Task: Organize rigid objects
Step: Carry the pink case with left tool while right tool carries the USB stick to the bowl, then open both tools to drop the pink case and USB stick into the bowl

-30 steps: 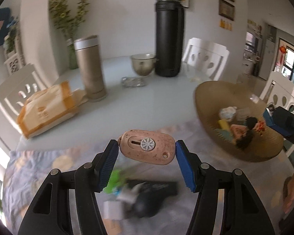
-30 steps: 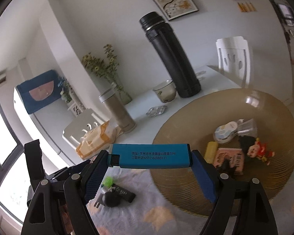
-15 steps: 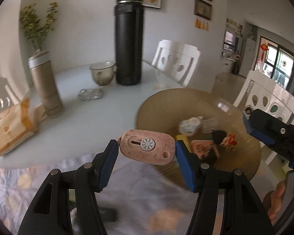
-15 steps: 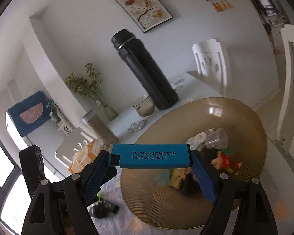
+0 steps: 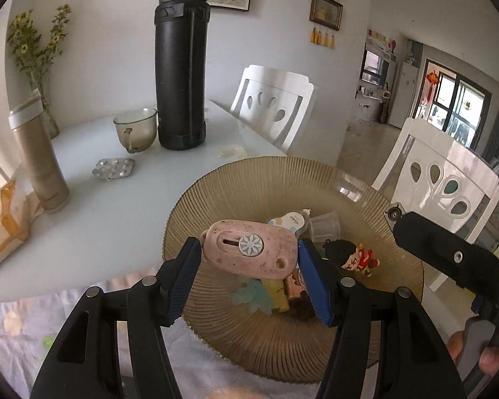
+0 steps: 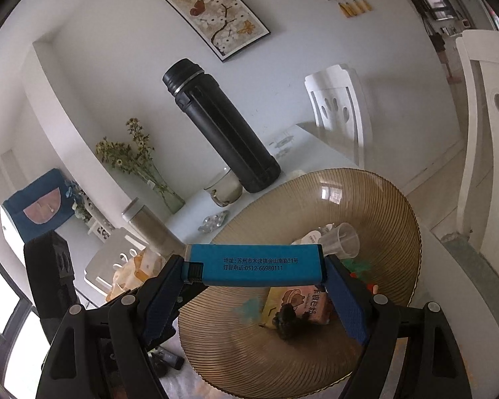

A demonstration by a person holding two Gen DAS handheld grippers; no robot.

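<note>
Pink cutter (image 5: 249,249) clamped between left tongs (image 5: 249,271), above bowl (image 5: 236,179).

Bright dining corner, daylight, white walls

White table (image 5: 123,199) w/ white cutout-back chairs (image 5: 276,99) around it. Framed butterfly print (image 6: 213,10) + 2 small frames (image 5: 327,10) on the wall, dried flowers in a vase (image 6: 143,166) at the back, dark-framed glass door (image 5: 455,106) far right, pale shiny floor (image 5: 362,143).

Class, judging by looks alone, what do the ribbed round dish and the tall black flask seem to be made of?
Ribbed round dish: probably amber-tinted glass, since it is glossy and mirrors a window. Tall black flask: matte black coating, likely over metal or plastic, with one shiny metallic ring near the cap.
</note>
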